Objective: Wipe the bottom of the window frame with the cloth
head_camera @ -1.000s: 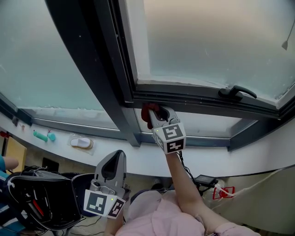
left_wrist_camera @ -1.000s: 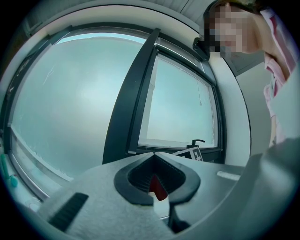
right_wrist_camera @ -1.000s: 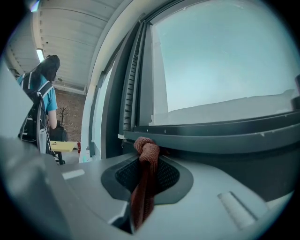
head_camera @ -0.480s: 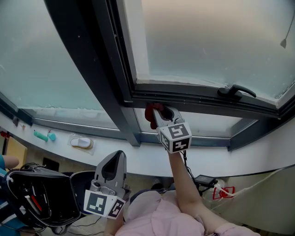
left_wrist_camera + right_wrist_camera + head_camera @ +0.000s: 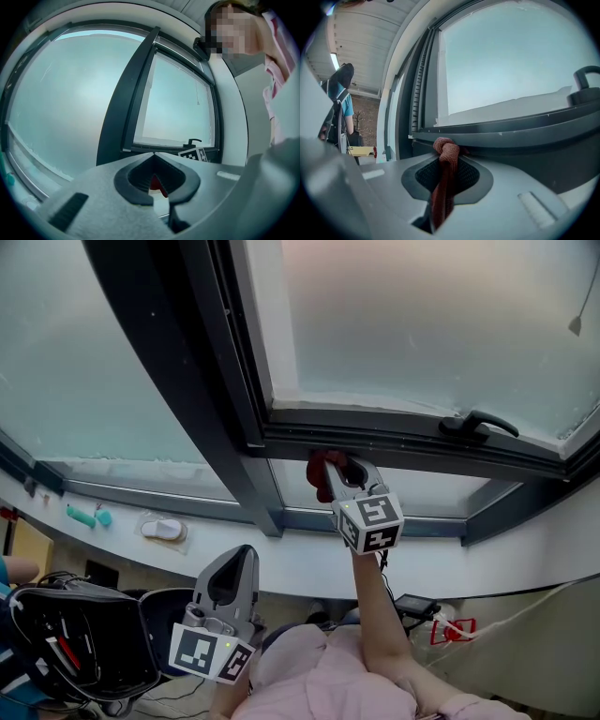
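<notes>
Tightly bunched red cloth point(image 5: 444, 161) against dark frame point(image 5: 525, 136)

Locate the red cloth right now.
Head view, centre: the cloth is clamped in the right gripper, against the window frame's bottom rail, left of the handle.

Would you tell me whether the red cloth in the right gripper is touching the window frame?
Touching. The right gripper view shows the red cloth, clamped by the right gripper, pressed against the bottom rail of the window frame, no gap.
</notes>
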